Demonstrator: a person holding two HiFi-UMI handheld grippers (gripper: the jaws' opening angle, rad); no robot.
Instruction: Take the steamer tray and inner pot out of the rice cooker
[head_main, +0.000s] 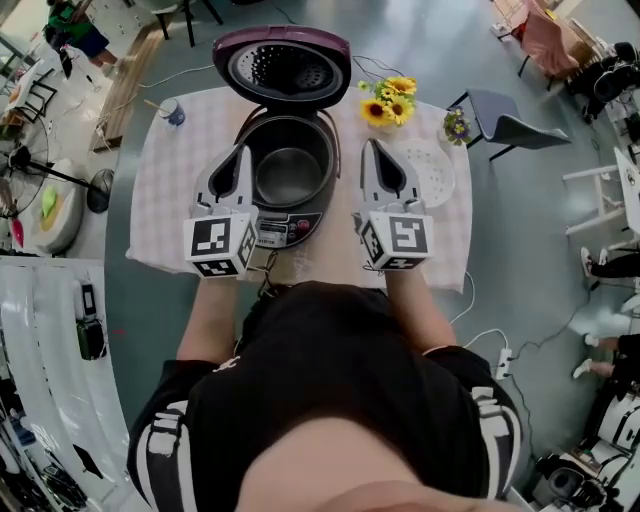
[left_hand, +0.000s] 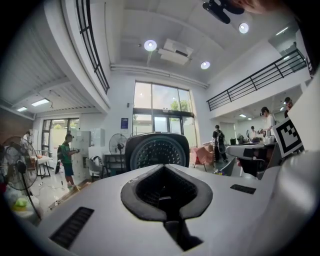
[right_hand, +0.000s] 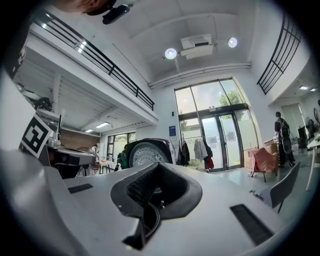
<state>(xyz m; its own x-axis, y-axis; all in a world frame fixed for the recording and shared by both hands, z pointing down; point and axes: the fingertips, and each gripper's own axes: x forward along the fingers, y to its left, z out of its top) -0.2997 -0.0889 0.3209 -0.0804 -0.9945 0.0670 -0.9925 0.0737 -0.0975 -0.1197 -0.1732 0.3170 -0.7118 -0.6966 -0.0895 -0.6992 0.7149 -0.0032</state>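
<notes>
Two grippers, left gripper (head_main: 240, 152) and right gripper (head_main: 372, 148), are flanking the rice cooker (head_main: 287, 231) with fingers clenched empty, the inner pot (head_main: 290, 178) sitting between them, nearer the left.

bright, even daylight. gripper views: tall windows (left_hand: 161, 107) blown out, ceiling spots (left_hand: 150, 45) flaring, heavy fisheye, black vignette at corners, nearest foreground soft. head view: sharp mid-frame, faint shadows on surface (head_main: 170, 190), bottom edge blurred.
</notes>
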